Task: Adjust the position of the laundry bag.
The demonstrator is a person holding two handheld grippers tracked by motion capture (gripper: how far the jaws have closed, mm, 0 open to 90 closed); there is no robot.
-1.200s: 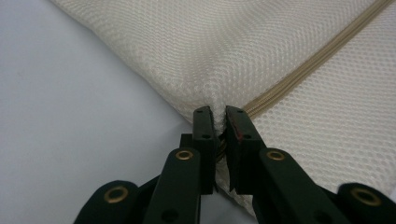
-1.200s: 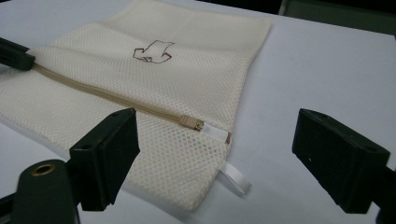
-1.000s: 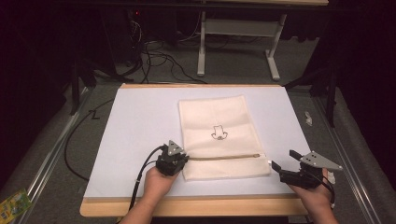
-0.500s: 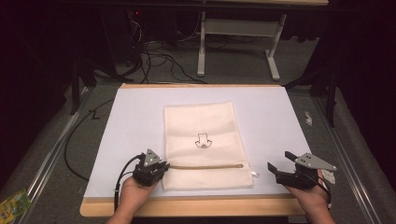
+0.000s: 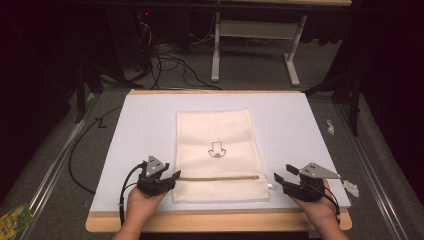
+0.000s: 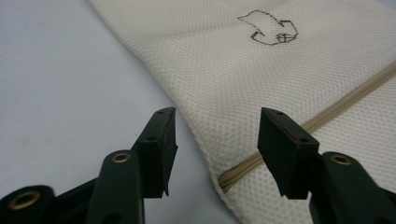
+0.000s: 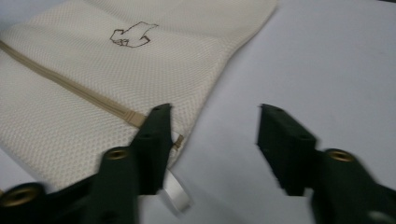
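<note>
**Mesh bag flat on the desk, both tools beside its zip ends**

Mesh bag (image 5: 218,155): cream, rectangular, lying flat at the centre of my high view on the white desk (image 5: 300,125). A small dark outline emblem (image 5: 216,149) sits near its middle. A tan zipper (image 5: 220,177) runs across the lower part of the bag, from the left edge to the right edge.

Left tool (image 5: 169,178): lower left of the high view, in my left hand (image 5: 142,200), just beside the bag's left edge at the zipper line. In the left tool view the jaws stand partly apart, having just been opening; the bag's edge and the zipper's end (image 6: 233,175) lie between them, and the pads do not press on the cloth.

Right tool (image 5: 278,179): lower right of the high view, in my right hand (image 5: 315,207), just beside the bag's right edge. In the right tool view its jaws stand partly apart, having just been closing; only bare desk lies between them. The zipper's end and a white pull tab (image 7: 180,198) lie at the left jaw; I cannot tell whether it touches them.

Two small white scraps (image 5: 350,187) lie at the right of the high view.
</note>
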